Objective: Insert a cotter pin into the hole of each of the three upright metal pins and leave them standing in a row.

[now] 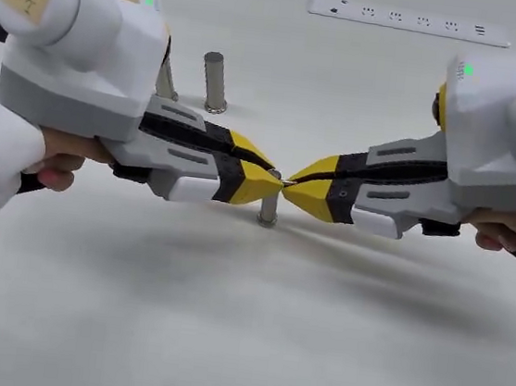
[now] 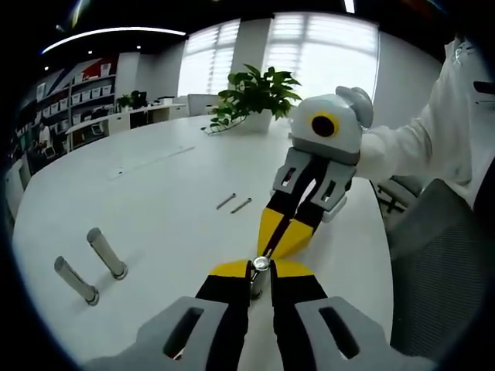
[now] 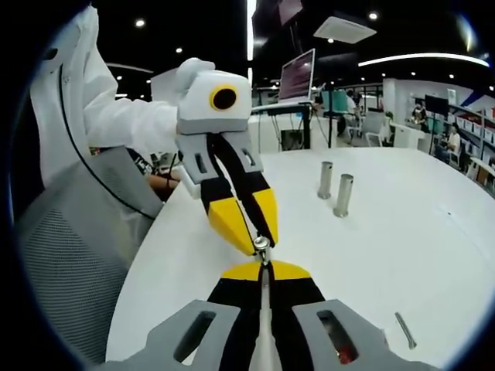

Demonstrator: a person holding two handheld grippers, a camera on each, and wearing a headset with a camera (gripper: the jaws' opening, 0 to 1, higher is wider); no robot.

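An upright metal pin (image 1: 268, 210) stands mid-table where both grippers' yellow tips meet. My left gripper (image 1: 273, 180) comes in from the left and is shut on the pin's top (image 2: 261, 264). From the right, my right gripper (image 1: 293, 190) is shut on a thin cotter pin (image 3: 264, 287), its tip held against the pin head (image 3: 261, 244). Two more upright metal pins (image 3: 325, 179) (image 3: 343, 195) stand together further off; in the head view one of these pins (image 1: 215, 83) is in plain sight, and the other (image 1: 168, 81) is partly hidden behind the left gripper.
Two loose cotter pins (image 2: 226, 202) (image 2: 242, 205) lie on the white table (image 1: 241, 340). A white power strip (image 1: 408, 20) lies at the far edge. A potted plant (image 2: 251, 97) stands at the table's end, and a grey chair (image 3: 69, 263) beside it.
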